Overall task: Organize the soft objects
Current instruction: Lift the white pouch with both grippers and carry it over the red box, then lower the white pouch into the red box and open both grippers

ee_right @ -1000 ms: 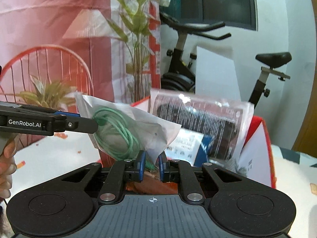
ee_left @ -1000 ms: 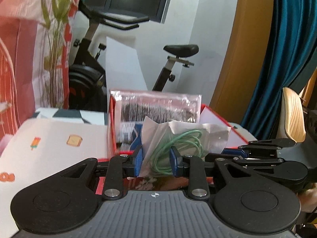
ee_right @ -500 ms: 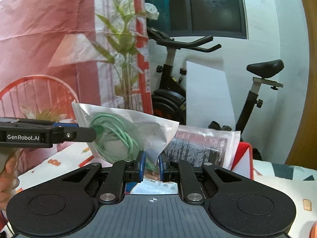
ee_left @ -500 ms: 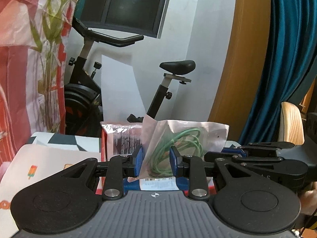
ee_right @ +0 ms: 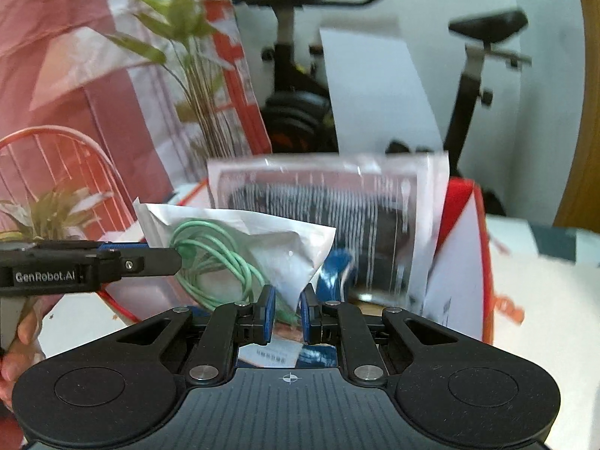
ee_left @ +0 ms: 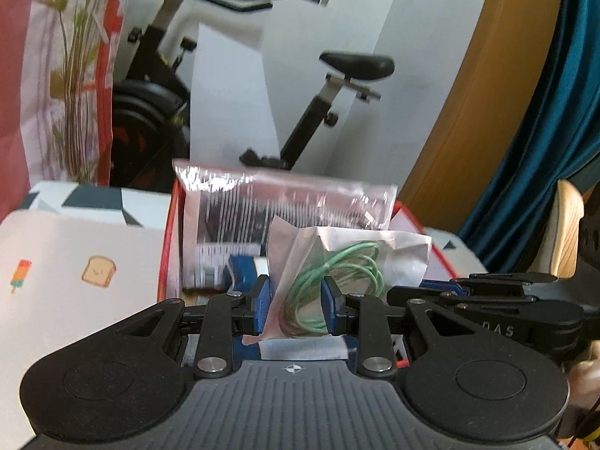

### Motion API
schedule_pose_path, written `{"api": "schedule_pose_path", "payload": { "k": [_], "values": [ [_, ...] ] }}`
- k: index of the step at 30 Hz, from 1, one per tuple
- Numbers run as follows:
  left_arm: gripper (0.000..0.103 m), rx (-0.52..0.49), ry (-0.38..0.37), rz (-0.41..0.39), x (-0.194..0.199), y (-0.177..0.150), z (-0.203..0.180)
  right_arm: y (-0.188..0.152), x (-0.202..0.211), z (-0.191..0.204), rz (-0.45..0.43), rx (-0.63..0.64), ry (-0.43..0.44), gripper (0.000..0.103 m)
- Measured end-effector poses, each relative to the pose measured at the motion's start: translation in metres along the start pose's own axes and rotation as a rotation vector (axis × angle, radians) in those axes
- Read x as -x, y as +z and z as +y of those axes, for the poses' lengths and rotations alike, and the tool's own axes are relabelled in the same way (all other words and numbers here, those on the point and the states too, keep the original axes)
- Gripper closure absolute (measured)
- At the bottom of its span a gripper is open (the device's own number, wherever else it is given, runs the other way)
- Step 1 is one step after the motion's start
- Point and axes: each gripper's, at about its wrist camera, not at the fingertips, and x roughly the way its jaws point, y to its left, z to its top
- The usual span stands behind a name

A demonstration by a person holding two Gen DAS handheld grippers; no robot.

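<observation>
A clear plastic bag with a coiled green cable [ee_left: 333,273] is held between both grippers. My left gripper [ee_left: 294,305] is shut on the bag's one end. My right gripper [ee_right: 287,309] is shut on the bag's lower corner [ee_right: 296,285]. The bag hangs in front of a red-rimmed white box [ee_left: 168,232]. A large clear packet with dark print [ee_left: 285,206] stands upright inside the box. The left gripper also shows from the side in the right wrist view [ee_right: 150,260], and the right gripper in the left wrist view [ee_left: 442,288].
A patterned tablecloth [ee_left: 75,262] lies left of the box. An exercise bike [ee_left: 318,112], a plant [ee_right: 187,75] and a red banner stand behind the table. A blue curtain [ee_left: 543,150] and a wooden chair [ee_left: 566,232] are at the right.
Both grippers have come down with the bag, from above the box to low in front of it. The box and packet now loom larger.
</observation>
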Motion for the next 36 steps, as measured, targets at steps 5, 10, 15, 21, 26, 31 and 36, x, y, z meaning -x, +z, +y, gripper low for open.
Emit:
{"api": "schedule_pose_path", "payload": {
  "k": [5, 10, 15, 21, 26, 31, 36],
  "values": [
    [0.072, -0.016, 0.021, 0.052, -0.011, -0.004, 0.001, -0.002, -0.014, -0.010, 0.066, -0.063, 0.012, 0.089],
    [0.072, -0.024, 0.028, 0.071, -0.017, -0.004, 0.001, -0.005, -0.023, -0.017, 0.099, -0.105, 0.014, 0.088],
    [0.071, -0.054, 0.050, 0.091, -0.024, -0.004, -0.004, -0.006, -0.030, -0.022, 0.117, -0.126, 0.000, 0.087],
    [0.070, -0.069, 0.071, 0.054, -0.020, -0.003, -0.006, -0.004, -0.033, -0.024, 0.118, -0.133, -0.048, 0.083],
    [0.070, -0.109, 0.098, 0.018, -0.010, -0.002, -0.014, -0.003, -0.024, -0.013, 0.057, -0.041, -0.152, 0.081],
    [0.070, -0.140, 0.128, -0.019, 0.005, -0.002, -0.023, -0.001, -0.005, -0.002, -0.017, 0.022, -0.171, 0.080],
    [0.069, -0.158, 0.171, -0.064, 0.027, -0.004, -0.033, -0.002, 0.016, 0.013, -0.075, 0.085, -0.189, 0.061]
  ]
}}
